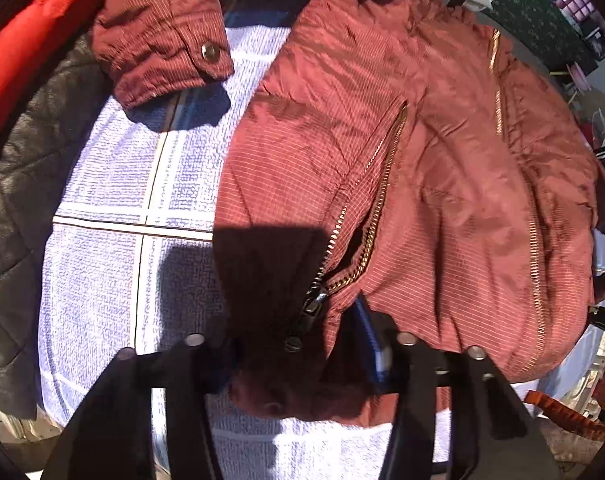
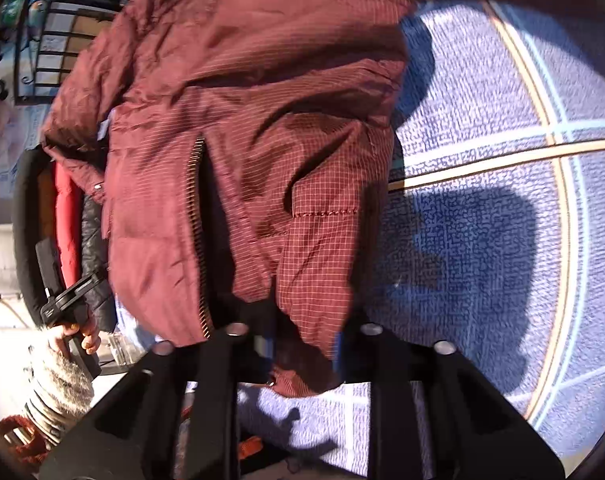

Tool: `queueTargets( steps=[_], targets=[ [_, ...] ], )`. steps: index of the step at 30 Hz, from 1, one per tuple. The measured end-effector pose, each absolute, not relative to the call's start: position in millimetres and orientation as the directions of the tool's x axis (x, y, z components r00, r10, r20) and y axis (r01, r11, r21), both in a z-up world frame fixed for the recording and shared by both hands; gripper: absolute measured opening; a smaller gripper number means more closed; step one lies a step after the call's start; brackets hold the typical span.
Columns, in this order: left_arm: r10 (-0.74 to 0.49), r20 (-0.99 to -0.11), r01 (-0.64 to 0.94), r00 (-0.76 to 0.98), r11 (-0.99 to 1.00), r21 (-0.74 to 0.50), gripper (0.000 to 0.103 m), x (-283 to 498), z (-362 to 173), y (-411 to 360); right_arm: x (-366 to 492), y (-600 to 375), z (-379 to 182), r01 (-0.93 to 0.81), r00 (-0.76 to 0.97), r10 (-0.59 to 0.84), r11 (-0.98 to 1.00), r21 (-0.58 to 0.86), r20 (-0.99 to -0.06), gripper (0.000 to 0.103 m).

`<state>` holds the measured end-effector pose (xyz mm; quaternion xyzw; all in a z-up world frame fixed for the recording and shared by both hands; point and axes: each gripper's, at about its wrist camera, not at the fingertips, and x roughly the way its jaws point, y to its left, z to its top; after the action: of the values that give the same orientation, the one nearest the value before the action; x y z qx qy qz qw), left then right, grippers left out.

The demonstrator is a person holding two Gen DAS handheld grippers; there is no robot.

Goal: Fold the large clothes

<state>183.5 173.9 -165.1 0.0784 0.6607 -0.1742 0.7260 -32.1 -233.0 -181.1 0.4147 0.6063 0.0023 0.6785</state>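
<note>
Folding a big red-brown jacket (image 1: 442,168), we are holding its bottom edge with both tools. It is lying spread out on a blue-and-white checked cloth (image 1: 114,168), with most of it stretching away in front of our fingers. Our left gripper (image 1: 302,364) is pointing down and its jaws are pressing on the hem right at the bottom of the gold zipper (image 1: 366,224). Our right gripper (image 2: 302,352) is pinching a corner of the hem too, with the checked fabric bunched up between its jaws. We are grabbing two spots so the wide jacket stays flat and does not sag when we lift it. One sleeve (image 1: 162,36) is lying far ahead of the left tool, to its left side. A dark quilted coat (image 1: 26,208) and something bright red (image 1: 34,36) are waiting off to that side. We think the next job is lifting the hem up and over.
</note>
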Motion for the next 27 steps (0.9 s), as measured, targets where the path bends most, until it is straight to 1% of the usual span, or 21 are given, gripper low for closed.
queueTargets(
  steps=[2, 5, 10, 13, 16, 18, 20, 22, 24, 27],
  targets=[
    [-0.189, -0.979, 0.373, 0.081, 0.916, -0.146, 0.036, 182, -145, 171, -37, -236, -163, 0.484, 0.293, 0.513, 0.648, 0.588, -0.806, 0.01],
    [-0.225, -0.97, 0.419, 0.094, 0.893, -0.166, 0.032, 165, -115, 157, -49, -241, -124, 0.443, 0.345, 0.511, 0.651, 0.617, -0.787, 0.009],
    [-0.289, -0.956, 0.483, 0.051, 0.845, -0.229, 0.029, 129, -84, 142, -73, -269, -69, 0.418, 0.395, 0.472, 0.672, 0.612, -0.788, 0.008],
    [-0.282, -0.959, 0.502, -0.016, 0.827, -0.252, 0.029, 98, -97, 132, -88, -290, -52, 0.439, 0.39, 0.428, 0.692, 0.573, -0.816, 0.008],
    [-0.24, -0.968, 0.496, -0.073, 0.834, -0.244, 0.028, 71, -129, 130, -114, -305, -59, 0.484, 0.346, 0.403, 0.697, 0.529, -0.847, 0.008],
    [-0.192, -0.979, 0.506, -0.07, 0.839, -0.201, 0.028, 56, -154, 129, -128, -307, -76, 0.513, 0.301, 0.405, 0.694, 0.504, -0.863, 0.008],
    [-0.158, -0.985, 0.481, -0.065, 0.86, -0.17, 0.029, 53, -171, 133, -138, -304, -102, 0.549, 0.243, 0.401, 0.694, 0.466, -0.883, 0.008],
    [-0.164, -0.985, 0.455, -0.051, 0.874, -0.169, 0.03, 53, -177, 136, -139, -298, -120, 0.58, 0.21, 0.386, 0.69, 0.432, -0.898, 0.008],
    [-0.163, -0.986, 0.456, -0.037, 0.875, -0.161, 0.032, 55, -179, 137, -134, -291, -131, 0.6, 0.198, 0.351, 0.695, 0.396, -0.915, 0.011],
    [-0.151, -0.988, 0.471, -0.035, 0.869, -0.149, 0.035, 49, -176, 138, -122, -282, -140, 0.591, 0.174, 0.303, 0.729, 0.345, -0.937, 0.019]
  ],
)
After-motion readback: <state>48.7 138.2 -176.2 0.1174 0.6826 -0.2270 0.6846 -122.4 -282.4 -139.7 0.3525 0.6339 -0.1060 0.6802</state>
